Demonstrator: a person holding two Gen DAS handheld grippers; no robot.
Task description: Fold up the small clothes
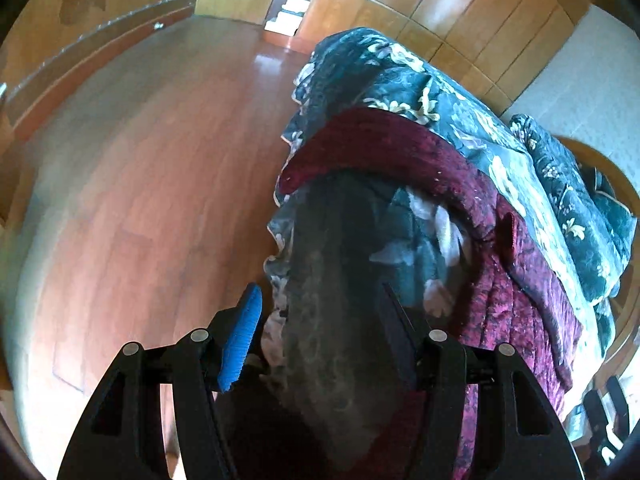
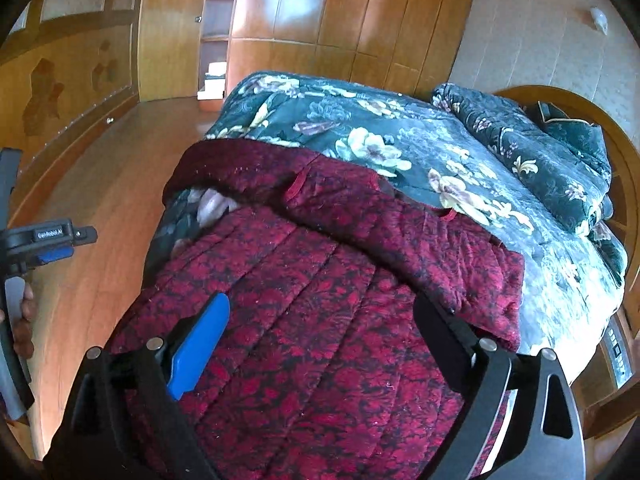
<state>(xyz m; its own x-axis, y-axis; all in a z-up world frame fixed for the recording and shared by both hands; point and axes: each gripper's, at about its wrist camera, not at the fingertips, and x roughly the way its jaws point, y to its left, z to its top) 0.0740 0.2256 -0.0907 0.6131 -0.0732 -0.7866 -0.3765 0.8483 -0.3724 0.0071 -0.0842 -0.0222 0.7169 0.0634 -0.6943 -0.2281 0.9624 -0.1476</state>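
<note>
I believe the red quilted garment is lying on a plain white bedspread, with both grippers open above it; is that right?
Not quite: the bedspread is dark green with a floral print, not plain white, as the right wrist view shows. The red quilted garment does lie on it, and the left gripper and right gripper are both open.

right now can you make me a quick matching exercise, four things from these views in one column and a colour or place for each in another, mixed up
Things:
1. quilted garment
2. floral bedspread
3. left tool's pad
4. wardrobe doors

Colour or place:
a. blue
b. glossy wood, behind the bed
c. dark green with pale flowers
d. dark red and black, spread on the bed

Pairs: 1-d, 2-c, 3-a, 4-b
</note>
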